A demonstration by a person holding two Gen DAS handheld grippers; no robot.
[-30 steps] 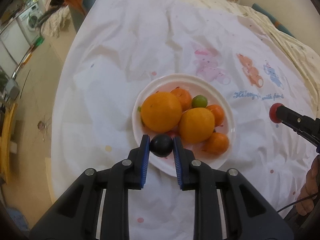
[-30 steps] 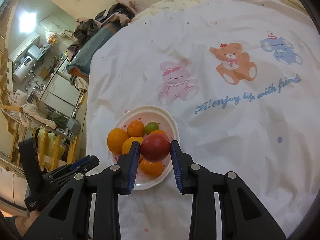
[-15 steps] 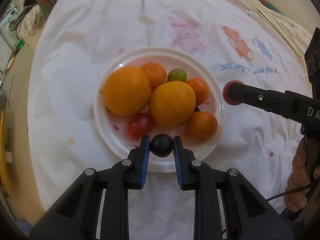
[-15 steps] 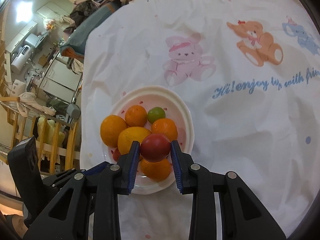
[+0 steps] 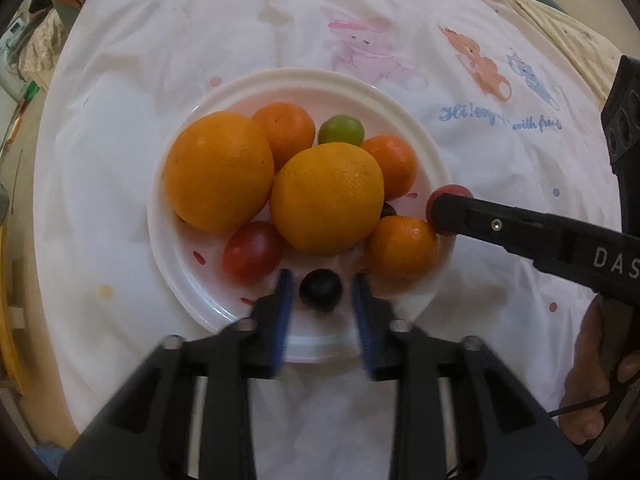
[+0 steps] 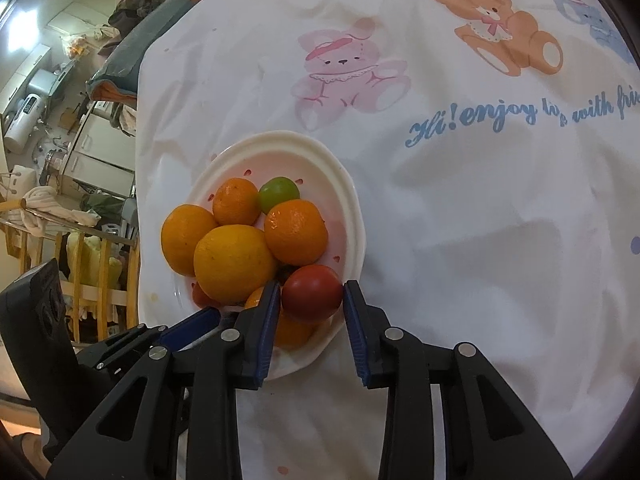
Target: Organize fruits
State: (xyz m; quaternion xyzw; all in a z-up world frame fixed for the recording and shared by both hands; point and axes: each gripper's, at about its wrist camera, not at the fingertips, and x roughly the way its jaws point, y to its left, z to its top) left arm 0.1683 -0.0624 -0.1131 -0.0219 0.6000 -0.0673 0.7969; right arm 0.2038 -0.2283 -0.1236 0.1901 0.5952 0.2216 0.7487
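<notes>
Now both grippers' fingers open around fruit.

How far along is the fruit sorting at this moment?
Done: oranges, tangerines and a green fruit sit on the white plate. In hand: the left gripper is opening around a dark plum on the plate; the right gripper, also opening, has a red tomato between its jaws. Left: releasing it.

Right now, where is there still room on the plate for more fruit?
The plate has bare room along its far rim, beyond the green fruit. The middle is packed with oranges. The near edge is busy: the dark grape lies between the opening left gripper jaws.
</notes>
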